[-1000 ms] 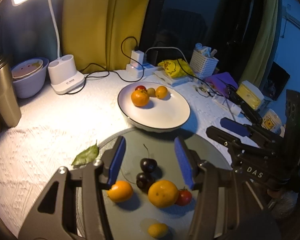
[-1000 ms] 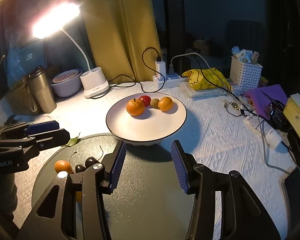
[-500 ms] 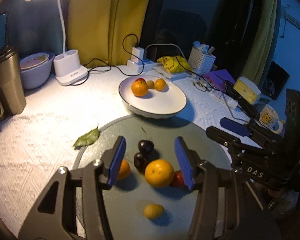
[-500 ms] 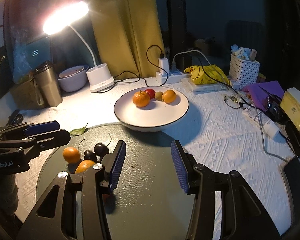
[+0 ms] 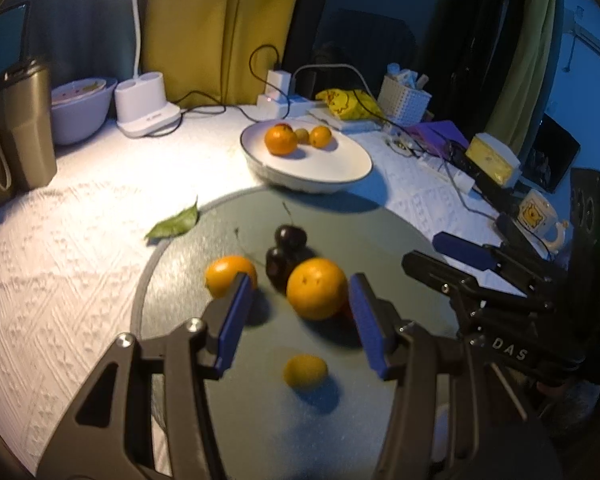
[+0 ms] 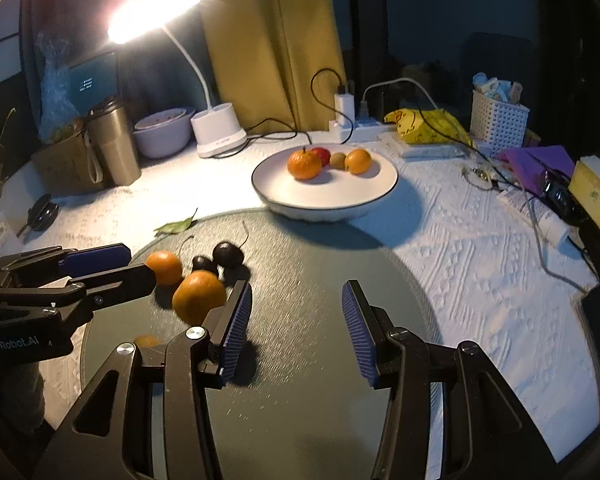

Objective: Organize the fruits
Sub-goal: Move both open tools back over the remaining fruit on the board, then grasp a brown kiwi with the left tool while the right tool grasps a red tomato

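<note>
Your left claw [image 5: 298, 316] hangs spread wide and empty, the big round orange [image 5: 317, 288] on the dark green round mat [image 5: 380, 248] lying between its blue pads (a red fruit hides behind it); lower squarely, close gently. Your right claw [image 6: 296, 328] gapes empty too. Beyond waits the white ceramic plate [image 5: 340, 172].

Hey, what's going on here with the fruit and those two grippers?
A person is sorting fruit with two handheld grippers. The left gripper, jaws open, hovers around a large orange on the grey mat, beside two cherries and smaller citrus. The right gripper is open and empty. Four fruits already sit on the white plate.
</note>
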